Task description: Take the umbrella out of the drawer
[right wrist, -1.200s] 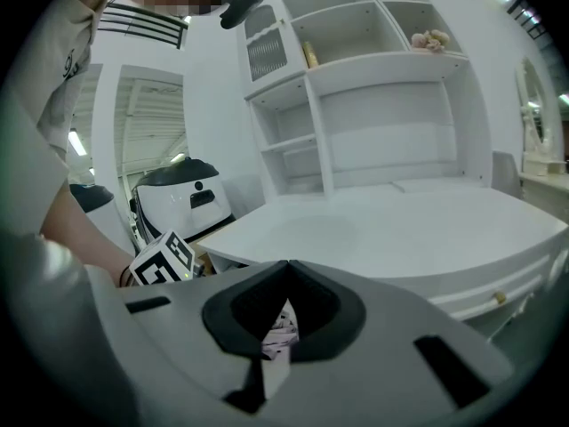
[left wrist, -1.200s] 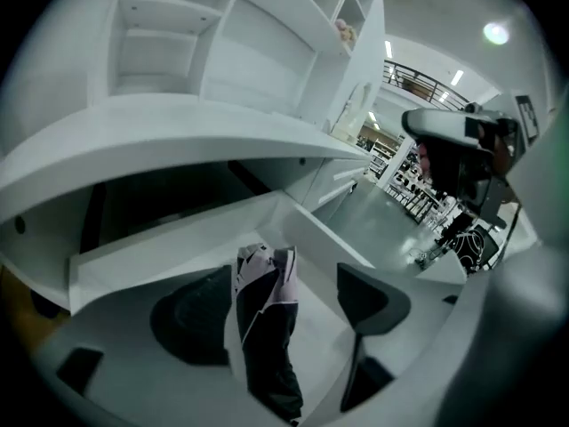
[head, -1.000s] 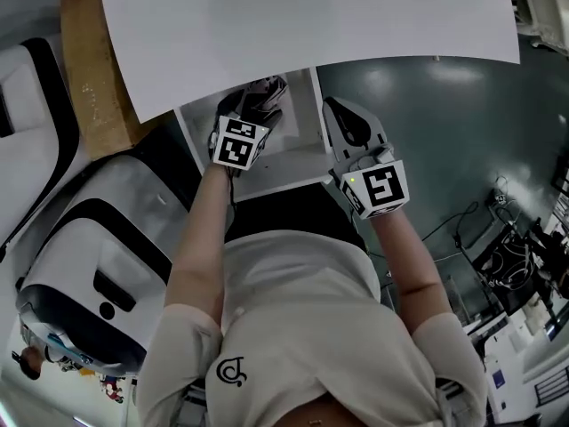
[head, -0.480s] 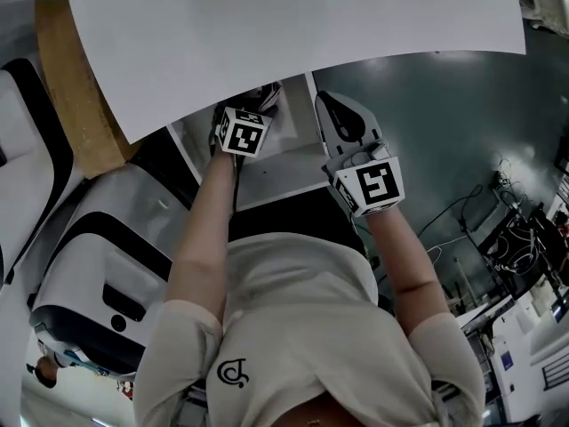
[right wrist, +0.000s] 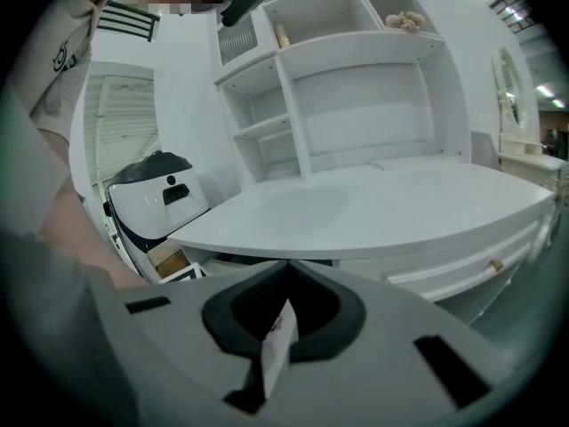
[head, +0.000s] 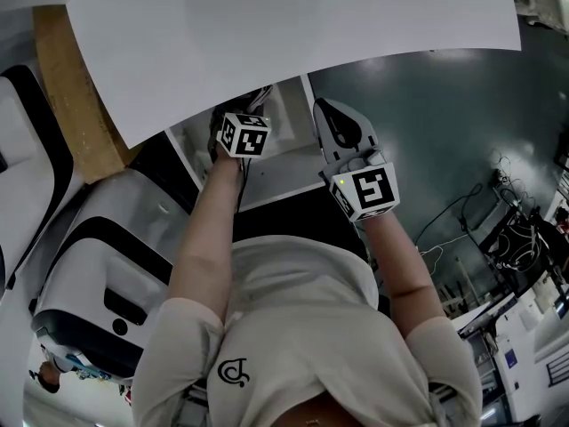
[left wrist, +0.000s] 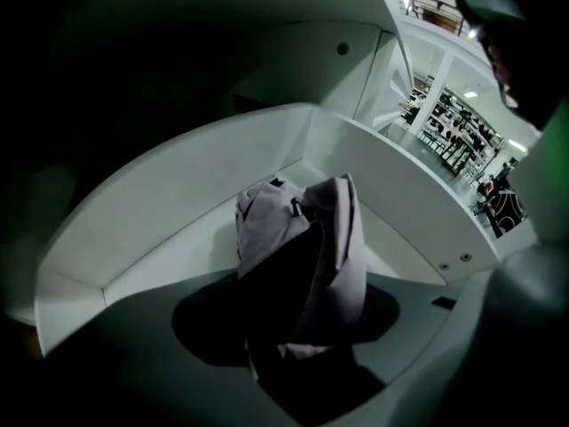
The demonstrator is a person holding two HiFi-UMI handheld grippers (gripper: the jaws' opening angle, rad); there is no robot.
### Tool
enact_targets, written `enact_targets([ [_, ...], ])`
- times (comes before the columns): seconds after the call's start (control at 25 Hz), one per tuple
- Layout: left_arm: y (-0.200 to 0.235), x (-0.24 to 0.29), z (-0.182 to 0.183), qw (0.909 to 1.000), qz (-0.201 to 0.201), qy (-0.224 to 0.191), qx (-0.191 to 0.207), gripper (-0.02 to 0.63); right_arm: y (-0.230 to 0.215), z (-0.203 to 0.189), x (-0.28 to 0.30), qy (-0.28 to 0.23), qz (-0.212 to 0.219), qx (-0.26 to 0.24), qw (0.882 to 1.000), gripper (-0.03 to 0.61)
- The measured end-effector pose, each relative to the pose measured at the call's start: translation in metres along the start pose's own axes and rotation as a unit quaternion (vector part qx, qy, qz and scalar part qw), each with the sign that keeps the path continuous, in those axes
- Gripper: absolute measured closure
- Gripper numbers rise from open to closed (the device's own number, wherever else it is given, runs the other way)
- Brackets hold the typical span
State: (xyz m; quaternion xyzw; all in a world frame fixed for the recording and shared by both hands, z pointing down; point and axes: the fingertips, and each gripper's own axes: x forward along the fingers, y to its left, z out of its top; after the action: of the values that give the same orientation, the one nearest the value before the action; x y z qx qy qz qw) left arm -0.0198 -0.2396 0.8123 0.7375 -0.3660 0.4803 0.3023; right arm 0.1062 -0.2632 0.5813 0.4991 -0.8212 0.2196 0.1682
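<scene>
Left gripper (left wrist: 298,367) jaws clamp the grey umbrella (left wrist: 307,247) inside the drawer (left wrist: 178,185). Right gripper (right wrist: 283,305) jaws pinch a white slip (right wrist: 276,345), print unreadable.

White desktop (head: 293,25) above — wooden board (head: 76,96) at its left edge.

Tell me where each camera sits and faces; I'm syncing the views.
Head view: on the head, looking steeply down at desk and open drawer; torso, arms, left gripper, right gripper show.
Left gripper view: on that gripper, looking into the drawer at the umbrella in its jaws.
Right gripper view: on that gripper, facing desk and shelves; an arm shows left.
Shared: head and left see the drawer.
</scene>
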Motion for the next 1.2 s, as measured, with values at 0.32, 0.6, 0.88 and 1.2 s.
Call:
enact_targets([
  [0.32, 0.003, -0.009, 0.000, 0.9995, -0.022, -0.005, -0.022, 0.390, 0.004, 0.005, -0.012, 0.006, 0.001, -0.007, 1.000, 0.572],
  [0.6, -0.002, -0.040, 0.015, 0.9985, -0.010, -0.044, -0.032, 0.396, 0.014, 0.016, -0.024, 0.001, 0.019, -0.025, 1.000, 0.572],
  [0.88, -0.020, -0.082, 0.022, 0.9976, -0.016, -0.067, -0.003, 0.396, 0.019, 0.044, -0.050, -0.027, 0.025, -0.049, 0.998, 0.572],
  [1.2, -0.032, -0.147, 0.052, 0.9898, 0.014, -0.142, 0.002, 0.396, 0.025, 0.066, -0.080, -0.058, 0.044, -0.061, 0.996, 0.572],
])
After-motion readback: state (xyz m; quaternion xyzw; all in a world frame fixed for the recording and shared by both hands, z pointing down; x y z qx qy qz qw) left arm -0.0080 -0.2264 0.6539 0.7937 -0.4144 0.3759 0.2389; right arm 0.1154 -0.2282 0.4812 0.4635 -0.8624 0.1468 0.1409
